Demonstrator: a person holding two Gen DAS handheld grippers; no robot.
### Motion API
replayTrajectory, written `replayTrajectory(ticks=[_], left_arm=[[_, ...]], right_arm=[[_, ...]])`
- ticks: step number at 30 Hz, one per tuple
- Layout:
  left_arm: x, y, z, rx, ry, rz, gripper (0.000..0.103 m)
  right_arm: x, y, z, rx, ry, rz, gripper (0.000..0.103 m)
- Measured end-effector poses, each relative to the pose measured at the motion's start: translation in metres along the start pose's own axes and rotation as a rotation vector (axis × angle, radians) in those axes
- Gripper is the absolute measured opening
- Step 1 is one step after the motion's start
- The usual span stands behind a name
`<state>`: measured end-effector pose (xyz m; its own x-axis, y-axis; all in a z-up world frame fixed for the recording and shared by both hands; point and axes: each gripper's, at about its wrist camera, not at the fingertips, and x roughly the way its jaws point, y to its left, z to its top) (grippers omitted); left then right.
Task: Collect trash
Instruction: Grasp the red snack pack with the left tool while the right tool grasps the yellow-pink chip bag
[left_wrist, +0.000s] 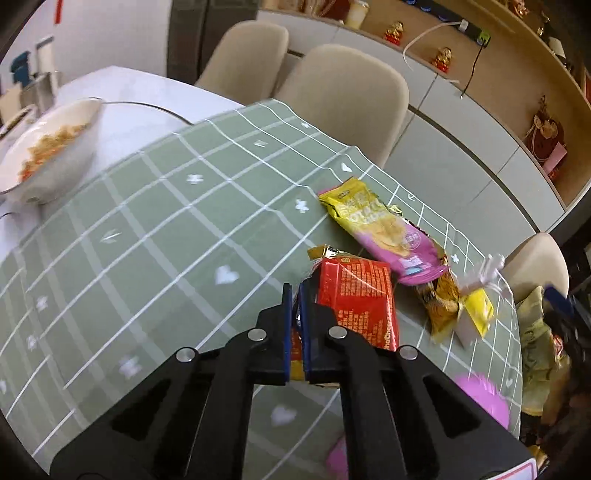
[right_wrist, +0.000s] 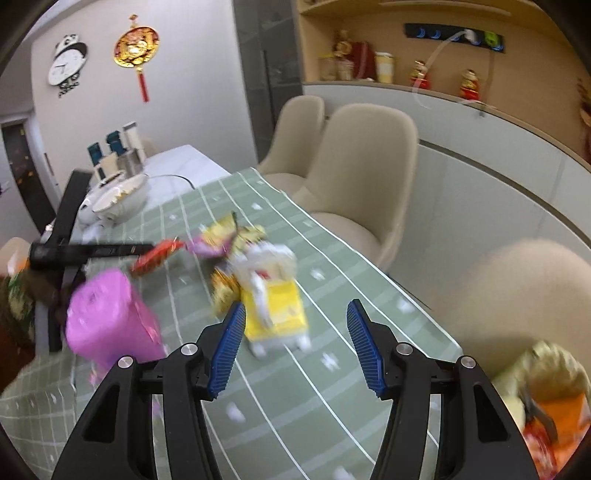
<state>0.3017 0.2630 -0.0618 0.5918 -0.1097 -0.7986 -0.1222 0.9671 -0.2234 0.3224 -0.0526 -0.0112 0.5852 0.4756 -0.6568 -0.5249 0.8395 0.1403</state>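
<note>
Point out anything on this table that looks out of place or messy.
Empty snack wrappers lie in a heap on the green cloth: a pink bag, a gold wrapper and a crushed yellow carton. The left gripper is shut on a red wrapper.

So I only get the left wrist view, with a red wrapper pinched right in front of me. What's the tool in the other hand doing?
Observer: The right gripper has its jaws wide open, with nothing held.
Operator: Is it aimed at anything?
Observer: A yellow carton lies on the tablecloth just ahead of it.
Operator: Anything on the wall behind?
Observer: A panda-shaped clock hangs beside a red-and-gold ornament.
</note>
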Motion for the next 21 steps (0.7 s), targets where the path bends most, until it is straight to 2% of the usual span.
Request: replayTrajectory(ticks=[4,5,8,11,12,13,18,21], left_arm=[[-0.028,0.018,-0.015,-0.020,-0.030,0.082,0.004],[-0.034,0.023,-0.019,-0.032,-0.034,0.097,0.004],[-0.049,0.040,-0.035,-0.095,-0.039,0.104,0.004],[-0.059,0.047,-0.049,-0.131,-0.048,0.104,0.004],[-0.061,0.047,-0.054,-0.133,-0.051,0.104,0.004],[-0.062,0.047,-0.057,-0.133,-0.053,0.105,0.004],[-0.062,0.046,-0.073,-0.142,-0.039,0.083,0.004],[-0.060,0.047,-0.078,-0.155,-0.037,0.070,0.004]], right_arm=[[0.026,0.024,0.028,-0.007,0.019,0.071,0.054],[0.038,0.032,0.038,0.002,0.040,0.111,0.054],[0.070,0.052,0.060,0.001,0.093,0.167,0.053],[0.102,0.069,0.069,-0.033,0.096,0.145,0.047],[0.114,0.072,0.071,-0.039,0.112,0.135,0.039],[0.125,0.075,0.072,-0.037,0.130,0.135,0.038],[0.174,0.084,0.080,-0.010,0.200,0.113,0.036],[0.198,0.092,0.078,-0.061,0.251,0.023,0.036]])
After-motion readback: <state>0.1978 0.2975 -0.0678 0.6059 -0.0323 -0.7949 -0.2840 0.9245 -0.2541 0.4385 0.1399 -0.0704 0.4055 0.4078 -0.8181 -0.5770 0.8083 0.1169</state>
